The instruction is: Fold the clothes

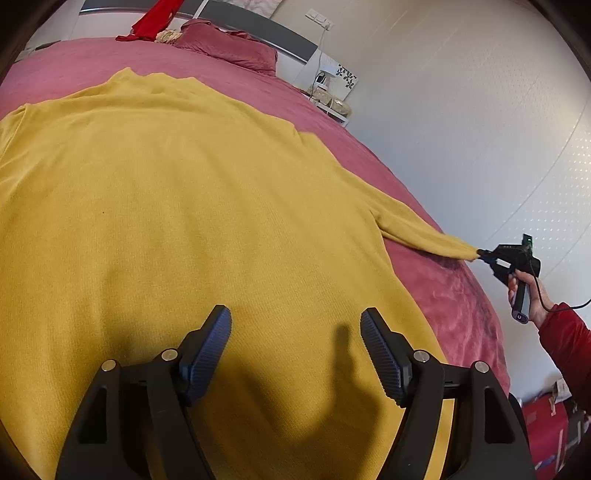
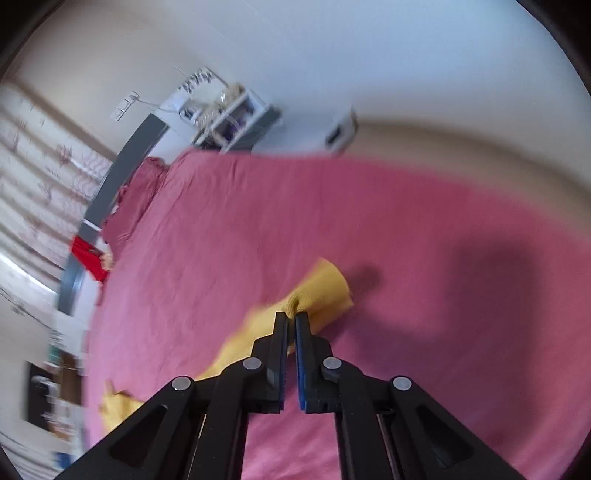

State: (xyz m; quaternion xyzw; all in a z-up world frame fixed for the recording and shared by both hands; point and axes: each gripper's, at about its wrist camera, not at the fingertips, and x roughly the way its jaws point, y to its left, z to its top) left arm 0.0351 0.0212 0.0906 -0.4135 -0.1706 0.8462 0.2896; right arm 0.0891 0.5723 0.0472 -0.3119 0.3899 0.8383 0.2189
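bed (image 1: 155, 59), pink cover: serves as the folding surface; broad and flat enough to take a whole garment spread out.

yellow sweater (image 1: 177, 206): laid flat across the middle of the bed, collar toward the headboard, hem toward the left wrist camera; spread smooth, apparently so that fold lines can be set cleanly.

right sleeve of the sweater (image 1: 413, 225): drawn straight out sideways from the body toward the bed's edge, taut rather than slack; judged to be pulled out so it lies unwrinkled before being folded back over the body.

pink pillow (image 1: 225, 48): at the headboard, well apart from the sweater, out of the way.

red garment (image 1: 155, 18): draped over the headboard beside the pillow; possibly waiting its turn, cannot tell.

left gripper (image 1: 295, 332): poised above the lower body of the sweater, jaws wide apart, nothing between them, pads not pressing the cloth; placed, by judgement, to pin or pick up the hem area.

right gripper (image 2: 291, 314): jaws closed to a narrow slit on the sleeve cuff (image 2: 295, 304), a tuft of yellow knit bunched at the tips; held by a hand (image 1: 524, 295) in a red sleeve, off the bed's side.

next step, as a judgement: sleeve folded inward across the body.
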